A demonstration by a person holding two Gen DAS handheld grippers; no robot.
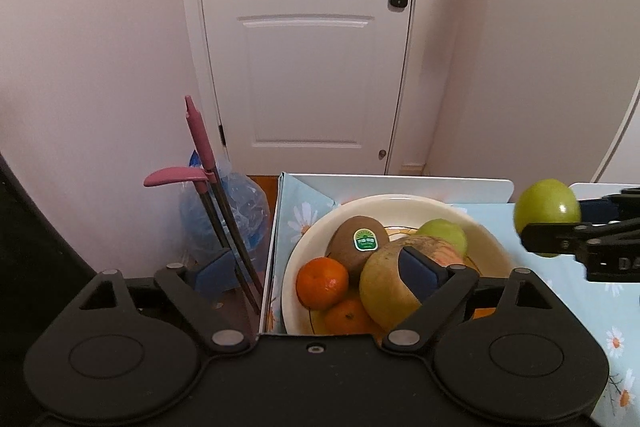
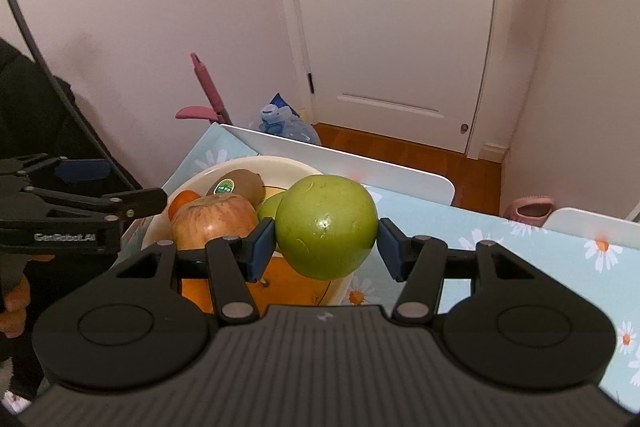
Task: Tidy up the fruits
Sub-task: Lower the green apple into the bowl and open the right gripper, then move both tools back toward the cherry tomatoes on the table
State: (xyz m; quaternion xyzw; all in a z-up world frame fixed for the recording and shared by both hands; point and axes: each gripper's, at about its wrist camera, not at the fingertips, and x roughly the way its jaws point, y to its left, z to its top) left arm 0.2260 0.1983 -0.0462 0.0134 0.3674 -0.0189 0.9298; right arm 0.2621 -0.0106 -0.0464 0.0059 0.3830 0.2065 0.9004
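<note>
Right tongs (image 2: 326, 241) pinching green apple (image 2: 326, 227) just above bowl (image 2: 240, 167) rim. Left tongs (image 1: 316, 271) spread wide, empty, over bowl: kiwi (image 1: 356, 241), oranges, apple inside. Bowl on table (image 2: 520, 251).

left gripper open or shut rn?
Open. The left gripper has its blue pads spread wide over the bowl, with nothing clamped between them.

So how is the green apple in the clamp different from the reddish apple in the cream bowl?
The round green apple hangs in the air, pinched between the blue pads of the right gripper; the reddish-yellow apple rests in the cream bowl among other fruit, touched by no gripper. The green apple is one even green; the reddish-yellow apple is streaked red over yellow. Both are round and whole.
</note>
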